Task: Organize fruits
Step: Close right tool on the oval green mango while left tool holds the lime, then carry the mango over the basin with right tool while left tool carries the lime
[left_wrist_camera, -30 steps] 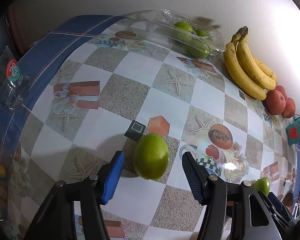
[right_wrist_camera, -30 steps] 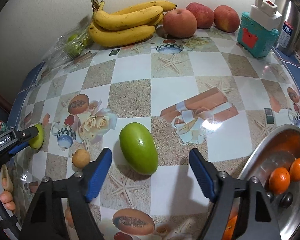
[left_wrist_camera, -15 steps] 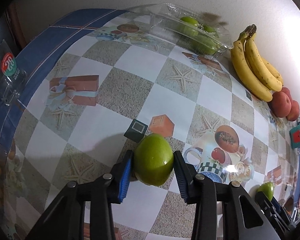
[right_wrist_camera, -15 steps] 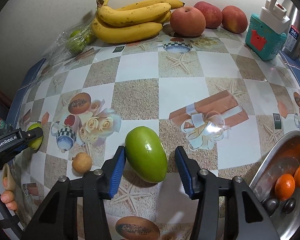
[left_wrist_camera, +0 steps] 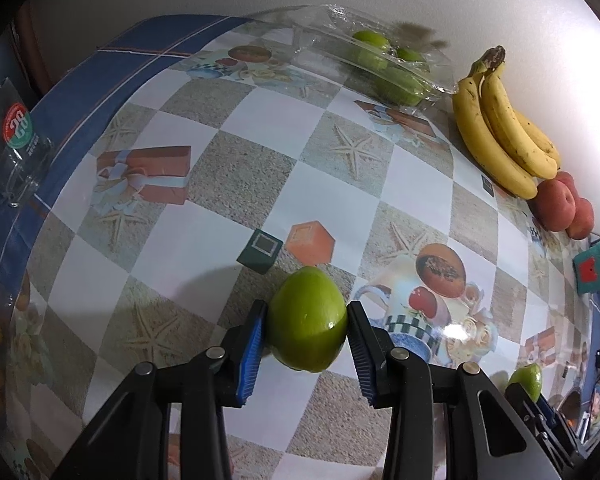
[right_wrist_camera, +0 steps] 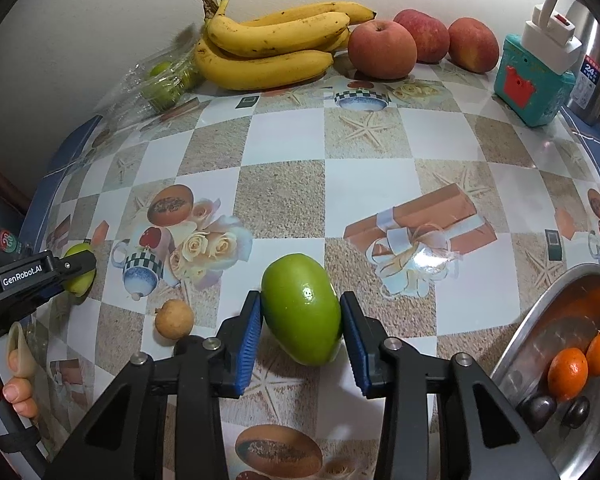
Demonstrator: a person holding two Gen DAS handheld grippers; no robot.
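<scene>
Both tongs are closed on green fruit. Left tongs (left_wrist_camera: 307, 322) pinch a round green fruit (left_wrist_camera: 306, 320) by its sides, both blue pads touching the skin; whether it rests on the table (left_wrist_camera: 260, 168) or hangs just clear of it cannot be told. Right tongs (right_wrist_camera: 300, 320) clamp a longer green fruit (right_wrist_camera: 300, 314) the same way, across its narrow width, so its long axis runs forward and a little left between the fingers, pointing away from the camera. Beyond the left tongs, well apart toward the wall, sits a clear plastic box (left_wrist_camera: 380, 68) holding more green fruit, with the bananas (left_wrist_camera: 500, 132) and red apples (left_wrist_camera: 556, 204) lined up to its right. That box lies ahead and slightly right of the left tongs, which look nearer to it than the right pair, so the left fruit seems likely to travel there first. Just beside the right tongs lies a small brown fruit (right_wrist_camera: 174, 319), and a metal bowl (right_wrist_camera: 540, 312) with oranges (right_wrist_camera: 568, 372) sits at the right.
</scene>
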